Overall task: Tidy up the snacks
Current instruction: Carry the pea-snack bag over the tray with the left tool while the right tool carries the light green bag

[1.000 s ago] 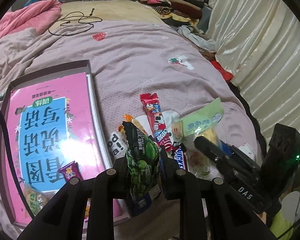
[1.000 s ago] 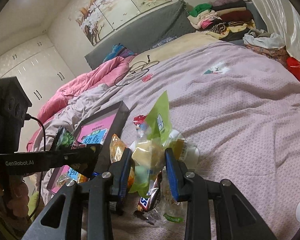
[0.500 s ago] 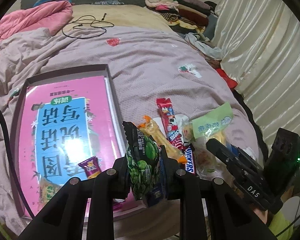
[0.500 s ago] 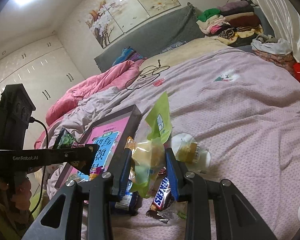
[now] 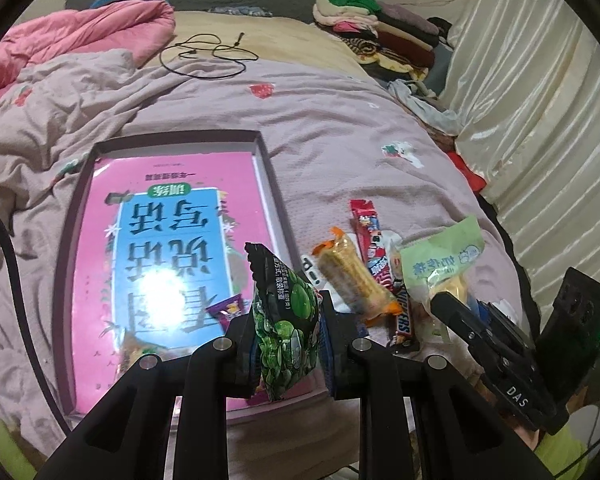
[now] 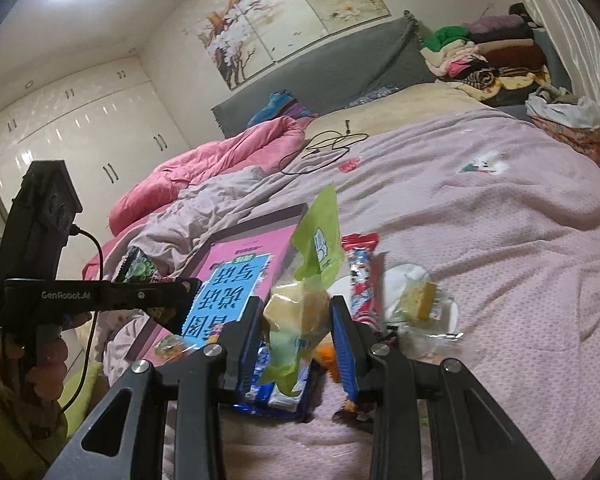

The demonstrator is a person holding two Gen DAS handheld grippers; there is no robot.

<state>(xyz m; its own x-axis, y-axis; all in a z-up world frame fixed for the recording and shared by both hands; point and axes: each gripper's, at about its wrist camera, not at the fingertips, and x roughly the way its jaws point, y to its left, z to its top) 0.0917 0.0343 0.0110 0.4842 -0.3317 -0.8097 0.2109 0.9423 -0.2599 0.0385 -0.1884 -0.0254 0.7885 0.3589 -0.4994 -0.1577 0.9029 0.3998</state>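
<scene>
From the left wrist we see our left gripper [image 5: 287, 334] pinching a black-and-green snack packet [image 5: 286, 322], held upright over the near edge of a shallow box [image 5: 274, 184] lined with a pink and blue book cover [image 5: 168, 256]. A small purple packet [image 5: 229, 311] lies on that cover. To the right, on the mauve bedspread [image 5: 332, 128], the loose snacks sit together: an orange-ended biscuit pack [image 5: 354, 276], a red stick pack [image 5: 370, 232] and a Snickers bar [image 5: 405, 316].

From the right wrist, our right gripper [image 6: 298, 326] is clamped on a clear bag with a light-green header [image 6: 312, 276] (yellowish pieces show inside), lifted above a blue-and-white packet [image 6: 274, 384] on the bedspread. The left gripper [image 6: 172, 288] appears at the left edge with its green packet, beside the box.
</scene>
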